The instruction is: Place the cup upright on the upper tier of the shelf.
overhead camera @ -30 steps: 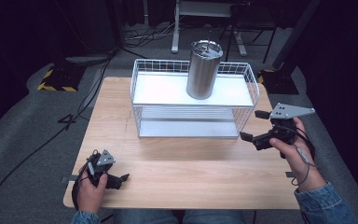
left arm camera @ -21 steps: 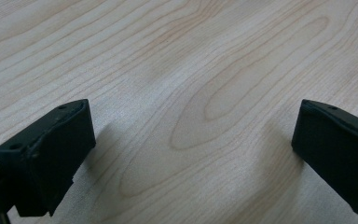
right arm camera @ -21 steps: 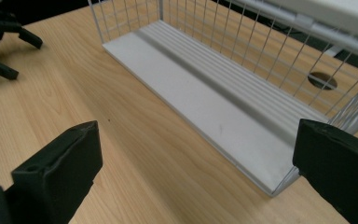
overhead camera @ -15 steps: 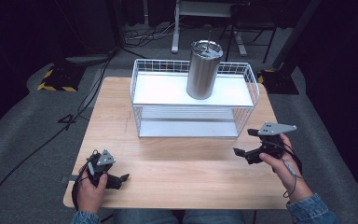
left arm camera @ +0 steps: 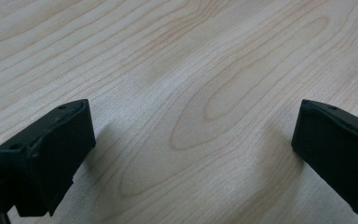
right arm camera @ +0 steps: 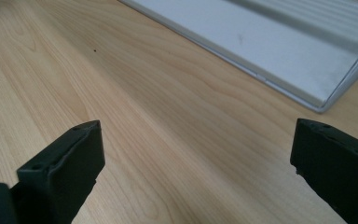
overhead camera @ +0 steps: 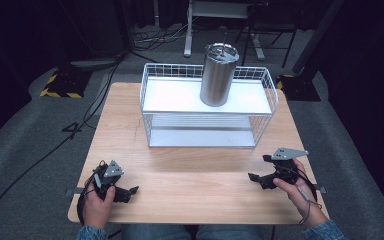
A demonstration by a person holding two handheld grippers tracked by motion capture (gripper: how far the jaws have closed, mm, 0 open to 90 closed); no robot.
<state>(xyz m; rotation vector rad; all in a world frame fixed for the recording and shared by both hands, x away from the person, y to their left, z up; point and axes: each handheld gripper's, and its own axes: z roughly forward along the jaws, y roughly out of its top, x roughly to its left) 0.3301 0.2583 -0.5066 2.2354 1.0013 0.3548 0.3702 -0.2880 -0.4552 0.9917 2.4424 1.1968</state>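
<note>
Bare wood [overhead camera: 195, 185] between hand-held grippers

A person's left hand [overhead camera: 97, 202] holds a black two-jaw left gripper [overhead camera: 125, 192] low at the near left, jaws spread wide with nothing between them. The right hand [overhead camera: 292, 187] holds the matching black right gripper [overhead camera: 261, 170] at the near right, its jaws likewise wide apart and empty, pointing leftward.

In the right gripper view the wire rack's white base [right arm camera: 279, 51] runs off the edge at 1 o'clock. In the high view the steel tumbler [overhead camera: 218, 75] hides the rack's rear mesh behind it. The person's forearms are cut off at 6 o'clock.
</note>
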